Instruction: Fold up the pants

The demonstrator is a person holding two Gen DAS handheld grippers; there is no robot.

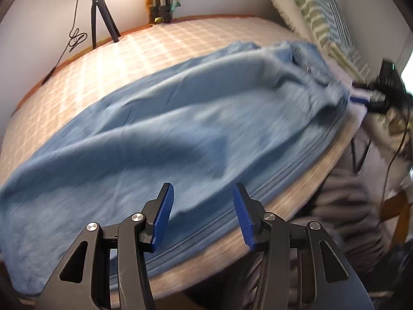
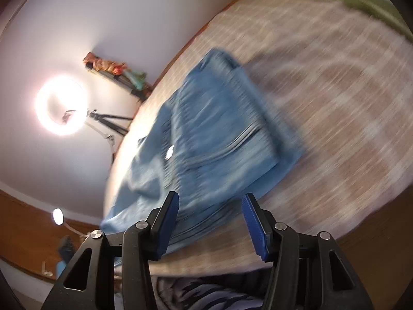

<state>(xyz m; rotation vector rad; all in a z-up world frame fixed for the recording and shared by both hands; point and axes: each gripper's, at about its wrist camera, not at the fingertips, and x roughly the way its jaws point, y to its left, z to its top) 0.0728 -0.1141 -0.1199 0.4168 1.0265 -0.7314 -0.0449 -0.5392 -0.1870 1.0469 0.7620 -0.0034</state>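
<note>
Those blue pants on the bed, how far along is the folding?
Early on, it seems. The pants lie stretched lengthwise along the bed, apparently one leg over the other, though blur hides the layers. Nothing is in hand: the left gripper and right gripper hover open above the near edge. The crosswise folds are left.
</note>
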